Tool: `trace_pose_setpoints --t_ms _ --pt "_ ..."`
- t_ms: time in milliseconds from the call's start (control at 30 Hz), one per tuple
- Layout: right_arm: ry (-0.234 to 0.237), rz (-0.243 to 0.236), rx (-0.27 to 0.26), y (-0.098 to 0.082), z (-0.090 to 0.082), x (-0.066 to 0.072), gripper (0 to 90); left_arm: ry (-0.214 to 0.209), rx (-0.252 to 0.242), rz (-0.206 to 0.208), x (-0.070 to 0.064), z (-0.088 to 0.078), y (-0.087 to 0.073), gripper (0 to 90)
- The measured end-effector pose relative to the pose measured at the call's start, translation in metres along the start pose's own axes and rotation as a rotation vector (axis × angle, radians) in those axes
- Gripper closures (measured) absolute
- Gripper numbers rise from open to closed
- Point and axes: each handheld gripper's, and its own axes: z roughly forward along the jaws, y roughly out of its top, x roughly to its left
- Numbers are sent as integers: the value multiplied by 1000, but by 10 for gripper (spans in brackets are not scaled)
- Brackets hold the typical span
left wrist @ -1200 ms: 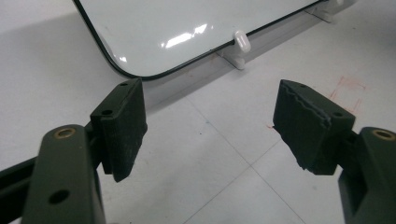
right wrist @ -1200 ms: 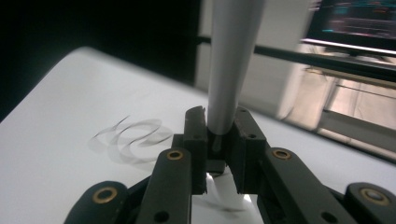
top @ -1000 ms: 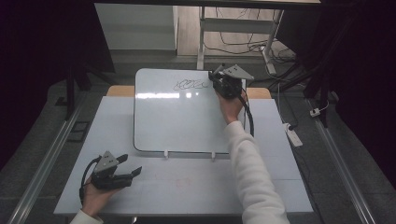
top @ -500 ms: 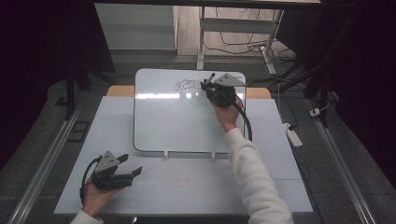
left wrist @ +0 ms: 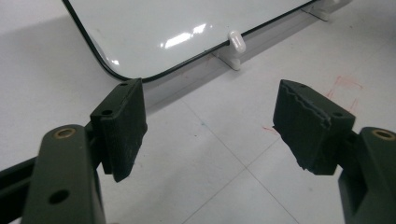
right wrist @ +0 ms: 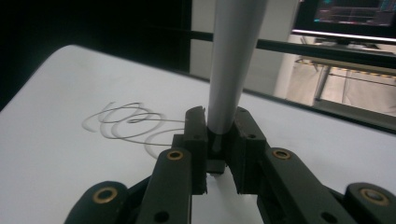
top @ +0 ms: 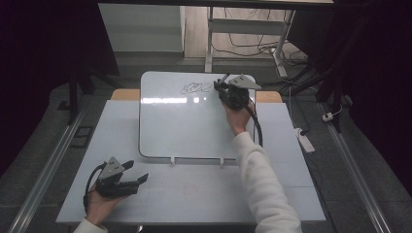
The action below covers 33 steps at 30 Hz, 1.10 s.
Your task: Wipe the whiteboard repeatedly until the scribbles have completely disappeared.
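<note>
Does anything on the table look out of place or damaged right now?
Mostly tidy. The left gripper's right finger pad has a ragged, chipped edge. Faint red marks stain the table below the whiteboard. The scribble near the pen looks deliberate.

Whiteboard glossy white, thin black rim; dark looping scribble near its far edge. Marker grey. Tabletop pale grey. Tongs black.
</note>
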Motion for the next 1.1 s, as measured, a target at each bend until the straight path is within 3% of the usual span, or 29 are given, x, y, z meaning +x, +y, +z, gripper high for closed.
trace_pose_setpoints --t_ms 67,100,133,233,267,333,433,500,567,600,633,733,767,800,900,967,1000,1067,1100 --pt "68 -68 23 -1 7 15 781 0 2 0 1 0 0 264" --pt "66 -98 30 0 9 19 781 1 1 1 1 0 0 263" --pt "62 -89 28 2 11 16 782 1 0 1 1 0 -1 263" --pt "-26 -8 -22 10 10 -4 782 4 -4 -1 1 -2 -1 264" --pt "-29 9 -24 12 10 -7 782 5 -4 -2 1 -2 -1 264" --pt "-9 -20 -5 10 12 1 782 3 -6 -4 2 -2 -1 264" --pt "83 -70 28 1 14 20 782 2 -2 -2 3 -1 -1 264" --pt "81 -92 29 1 13 19 782 2 -3 0 2 -1 -1 263" --pt "2 -30 -1 5 9 5 782 2 -7 1 1 -3 -1 264" --pt "-5 -1 -11 5 7 2 782 3 -10 -1 1 -3 -1 264" --pt "-7 -5 -9 3 7 3 781 2 -11 -2 1 -3 -1 264" --pt "56 -89 22 -4 8 23 782 -1 -4 -2 2 -1 0 264" --pt "53 -122 28 -6 8 28 782 0 -2 0 2 -1 0 264" --pt "53 -122 27 -6 7 26 782 1 -3 3 2 -1 -1 264" --pt "-18 -43 -9 -3 2 11 782 0 -7 4 1 -3 -1 264" --pt "6 -23 -6 -6 4 17 782 -1 -9 0 1 -2 0 264" --pt "47 -53 3 -8 6 25 782 -1 -9 -1 2 -2 0 264" --pt "50 -156 19 -8 11 39 782 0 -3 4 1 -1 0 264" --pt "60 -133 13 -7 13 36 782 -1 -3 5 1 -1 -1 264"
